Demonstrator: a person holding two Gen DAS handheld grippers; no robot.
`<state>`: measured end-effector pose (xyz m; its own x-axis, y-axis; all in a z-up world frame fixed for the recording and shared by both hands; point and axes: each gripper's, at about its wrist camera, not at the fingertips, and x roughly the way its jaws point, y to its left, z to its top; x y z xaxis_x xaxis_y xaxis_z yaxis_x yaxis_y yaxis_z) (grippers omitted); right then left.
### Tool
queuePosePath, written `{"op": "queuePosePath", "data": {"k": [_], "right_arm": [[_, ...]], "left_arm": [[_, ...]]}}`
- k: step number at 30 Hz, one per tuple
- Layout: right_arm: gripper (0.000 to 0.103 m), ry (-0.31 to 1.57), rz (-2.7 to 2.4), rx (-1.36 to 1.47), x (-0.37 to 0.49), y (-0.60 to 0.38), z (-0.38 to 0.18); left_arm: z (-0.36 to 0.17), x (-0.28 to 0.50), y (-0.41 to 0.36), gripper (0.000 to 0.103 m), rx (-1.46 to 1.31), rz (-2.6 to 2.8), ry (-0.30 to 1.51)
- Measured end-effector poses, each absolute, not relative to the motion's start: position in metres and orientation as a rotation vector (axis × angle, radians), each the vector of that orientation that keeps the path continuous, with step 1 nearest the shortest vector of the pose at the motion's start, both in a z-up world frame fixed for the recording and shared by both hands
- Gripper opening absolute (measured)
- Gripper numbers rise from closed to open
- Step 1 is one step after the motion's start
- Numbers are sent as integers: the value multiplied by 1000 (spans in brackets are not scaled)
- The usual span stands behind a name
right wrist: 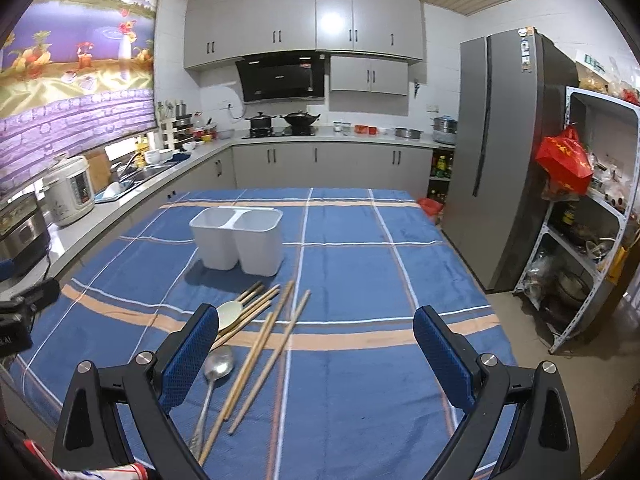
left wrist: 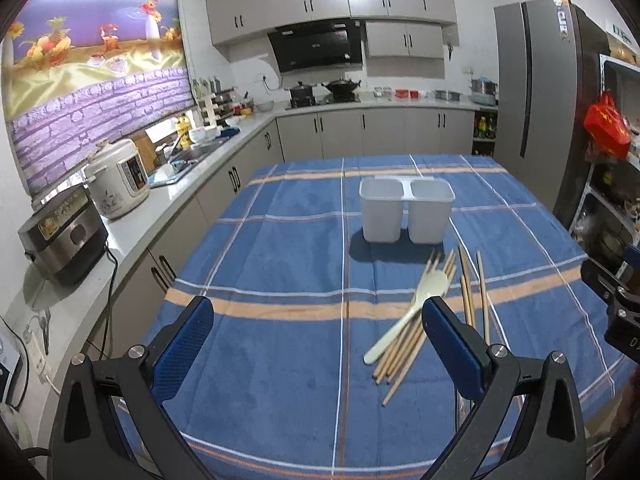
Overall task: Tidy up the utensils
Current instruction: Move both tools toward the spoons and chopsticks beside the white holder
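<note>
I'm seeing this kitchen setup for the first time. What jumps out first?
A blue plaid tablecloth fills the middle, with a white two-compartment holder standing empty on it. In front of the holder lies a loose heap of wooden chopsticks, a pale spoon and a metal spoon. Both grippers, left gripper and right gripper, are open.

Hardly any writing can be read; the other tool's black body (left wrist: pixel 624 336), at the right edge of the left wrist view, bears pale characters cut off by the frame, perhaps "D"; the same sort of marking on the black body (right wrist: pixel 12 336) in the right wrist view is too blurred; stickers on the refrigerator (right wrist: pixel 504 160), the range hood's (right wrist: pixel 284 78) small mark and the red bag's (right wrist: pixel 564 160) yellow print stay illegible.
</note>
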<state>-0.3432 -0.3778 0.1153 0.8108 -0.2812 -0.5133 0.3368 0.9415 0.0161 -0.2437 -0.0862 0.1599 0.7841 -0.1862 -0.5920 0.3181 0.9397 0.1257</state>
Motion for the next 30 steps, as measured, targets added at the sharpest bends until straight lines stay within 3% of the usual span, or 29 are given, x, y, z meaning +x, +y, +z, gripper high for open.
{"op": "queuePosePath", "data": {"k": [30], "right_arm": [[100, 600, -306, 164, -342, -373, 99]], "left_arm": [[133, -238, -79, 103, 146, -331, 782]]}}
